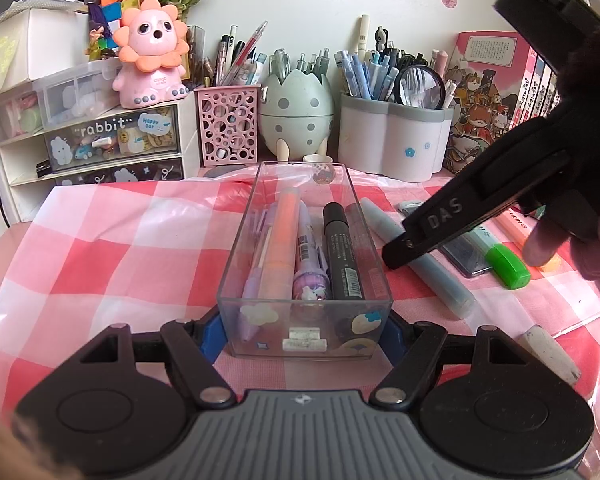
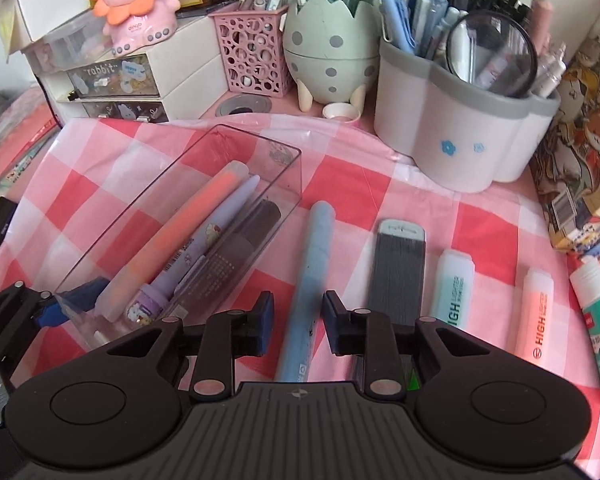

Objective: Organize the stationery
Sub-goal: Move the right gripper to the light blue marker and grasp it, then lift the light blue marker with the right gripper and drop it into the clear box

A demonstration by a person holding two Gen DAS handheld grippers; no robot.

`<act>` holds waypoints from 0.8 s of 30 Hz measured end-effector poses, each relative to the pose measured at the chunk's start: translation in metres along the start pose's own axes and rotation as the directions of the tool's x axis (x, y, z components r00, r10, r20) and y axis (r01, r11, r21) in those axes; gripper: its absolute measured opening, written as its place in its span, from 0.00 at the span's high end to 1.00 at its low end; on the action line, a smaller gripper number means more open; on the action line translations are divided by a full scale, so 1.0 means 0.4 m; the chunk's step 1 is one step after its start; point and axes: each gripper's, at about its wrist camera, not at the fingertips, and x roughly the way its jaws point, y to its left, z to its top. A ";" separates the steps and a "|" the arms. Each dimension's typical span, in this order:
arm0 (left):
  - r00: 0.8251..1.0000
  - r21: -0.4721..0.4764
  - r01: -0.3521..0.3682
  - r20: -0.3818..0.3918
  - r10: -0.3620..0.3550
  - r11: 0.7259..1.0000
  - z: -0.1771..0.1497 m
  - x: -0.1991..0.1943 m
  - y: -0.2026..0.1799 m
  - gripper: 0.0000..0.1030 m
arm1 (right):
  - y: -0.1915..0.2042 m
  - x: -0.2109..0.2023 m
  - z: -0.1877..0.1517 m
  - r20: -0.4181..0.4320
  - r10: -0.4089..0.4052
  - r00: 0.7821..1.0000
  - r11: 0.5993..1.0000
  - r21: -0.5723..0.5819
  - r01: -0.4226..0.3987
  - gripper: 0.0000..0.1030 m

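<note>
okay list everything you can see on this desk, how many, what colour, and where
clear plastic tray: one, mid-cloth, holding an orange highlighter, purple pen, black marker
pale blue marker: one, right of tray
grey flat case: one, right of it
mint highlighter, peach highlighter, glue stick: one each, further right
pen holders: pink lattice, green egg, white-grey, at back
pink lion toy: on drawers
left gripper: clamps tray end
right gripper: open astride blue marker

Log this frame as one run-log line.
left gripper: shut on clear plastic tray | right gripper: jaws open astride pale blue pen, no contact | tray: four pens inside
</note>
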 end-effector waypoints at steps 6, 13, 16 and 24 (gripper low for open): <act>1.000 -0.001 0.000 0.000 0.000 1.000 0.000 0.000 0.000 0.53 | 0.017 0.002 -0.006 0.028 -0.030 0.999 0.998 -0.059 0.032 0.83; 1.000 0.000 0.000 0.000 0.000 1.000 0.001 0.000 0.000 0.53 | 0.013 -0.010 -0.005 0.021 -0.026 0.999 0.999 -0.022 0.027 0.86; 1.000 -0.001 0.001 0.000 -0.001 1.000 0.001 0.000 0.000 0.53 | -0.002 -0.026 -0.003 0.029 0.005 1.000 0.999 0.036 -0.006 0.86; 1.000 -0.001 0.001 0.000 -0.001 1.000 -0.001 0.001 -0.002 0.54 | 0.000 -0.071 -0.003 0.072 0.015 0.997 0.998 0.059 -0.019 0.86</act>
